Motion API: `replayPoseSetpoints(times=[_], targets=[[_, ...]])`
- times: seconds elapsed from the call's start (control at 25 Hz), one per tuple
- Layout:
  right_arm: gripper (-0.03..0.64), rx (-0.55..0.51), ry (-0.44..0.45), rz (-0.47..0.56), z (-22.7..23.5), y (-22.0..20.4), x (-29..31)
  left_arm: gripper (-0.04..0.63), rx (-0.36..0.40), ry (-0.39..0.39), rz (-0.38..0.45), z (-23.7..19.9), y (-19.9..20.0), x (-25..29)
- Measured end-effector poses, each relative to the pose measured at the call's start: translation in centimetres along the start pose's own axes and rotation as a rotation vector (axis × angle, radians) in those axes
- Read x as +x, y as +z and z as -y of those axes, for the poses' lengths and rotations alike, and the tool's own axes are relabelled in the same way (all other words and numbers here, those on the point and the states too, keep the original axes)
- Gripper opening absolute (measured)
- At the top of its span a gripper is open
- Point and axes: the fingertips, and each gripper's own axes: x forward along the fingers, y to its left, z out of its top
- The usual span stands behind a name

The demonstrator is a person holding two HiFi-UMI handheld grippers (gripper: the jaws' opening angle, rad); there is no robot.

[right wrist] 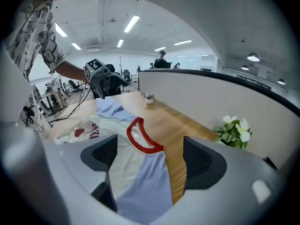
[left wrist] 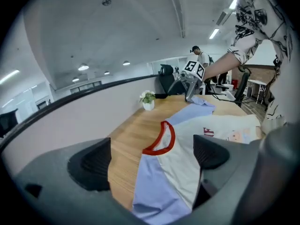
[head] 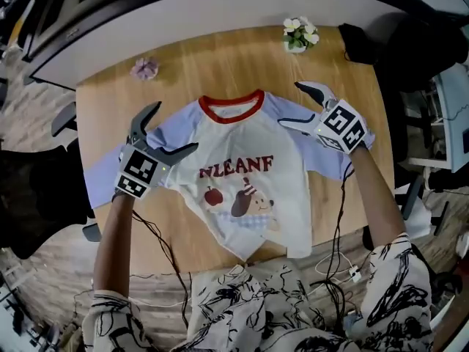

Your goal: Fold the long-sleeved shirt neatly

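A long-sleeved shirt (head: pixel 245 185) lies face up on the wooden table (head: pixel 190 64), with a white body, pale blue sleeves, a red collar (head: pixel 231 108) and a dog print. My left gripper (head: pixel 174 127) is open over the shirt's left shoulder. In the left gripper view the blue sleeve (left wrist: pixel 159 191) lies between and below the spread jaws of the gripper (left wrist: pixel 150 158). The right gripper (head: pixel 292 103) is open over the right shoulder, and its own view shows blue cloth (right wrist: pixel 145 186) under the gripper (right wrist: pixel 150 156). Neither holds cloth.
A small pot of white flowers (head: pixel 299 35) stands at the table's back right, and a purple flower ornament (head: pixel 144 68) sits at the back left. A dark bag (head: pixel 363 42) lies by the right corner. A grey partition (head: pixel 183 20) borders the far edge. Cables (head: pixel 344 270) hang near me.
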Motion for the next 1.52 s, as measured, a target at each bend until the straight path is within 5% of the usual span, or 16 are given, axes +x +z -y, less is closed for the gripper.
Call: replayPoseSetpoints(times=[0.44,0.76,0.88,0.96,1.12,1.52], targets=[[0.393,-0.025,0.156,-0.150,3.0,-5.7,10.1,0.494,-0.026,-0.123,-0.175,-3.1,-7.9,10.4],[0.188,-0.040,0.210,-0.161,2.9,-6.7,12.2,0.277,-0.090,-0.161,-0.215,-2.8,-10.0,12.4],[0.067,-0.045,0.236,-0.150,2.4,-6.7,12.3,0.024,-0.059,-0.182,-0.211,-1.8,-9.9,12.2],[0.039,-0.062,0.245,-0.153,2.1,-6.6,12.2,0.023,-0.045,-0.179,-0.212,-1.6,-9.7,12.2],[0.032,-0.117,0.202,-0.172,2.1,-6.1,11.8,0.021,-0.083,-0.107,-0.203,-2.1,-9.4,11.2],[0.032,-0.204,-0.052,-0.197,2.0,-3.7,11.5,0.023,-0.020,0.126,-0.262,-2.1,-9.3,8.4]])
